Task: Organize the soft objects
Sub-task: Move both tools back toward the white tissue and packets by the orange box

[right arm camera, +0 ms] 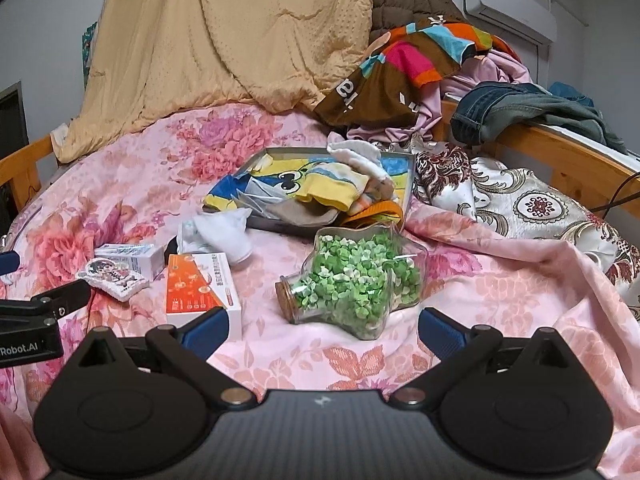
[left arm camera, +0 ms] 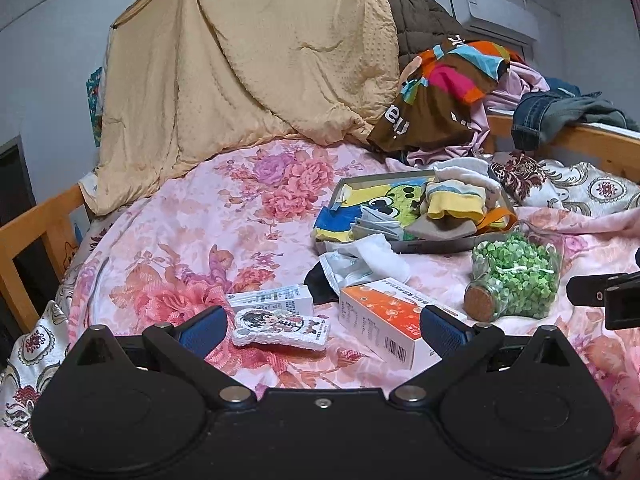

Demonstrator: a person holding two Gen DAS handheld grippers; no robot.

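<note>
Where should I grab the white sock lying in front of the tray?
Pinch the white sock at its bulging rounded end nearest the orange box, coming from above with the open right hand-held gripper; that end lies free on the bedspread.

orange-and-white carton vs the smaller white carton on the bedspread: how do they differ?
The orange-and-white cardboard carton is larger and lies nearer the cork-stoppered glass jar of green paper stars; the small white cardboard carton is plainer, with only small print, and sits beside the cartoon-printed pouch. The orange one shows a barcode on its end in the left wrist view; none shows on the white one. Both lie flat, closed, on the pink floral bedspread.
</note>
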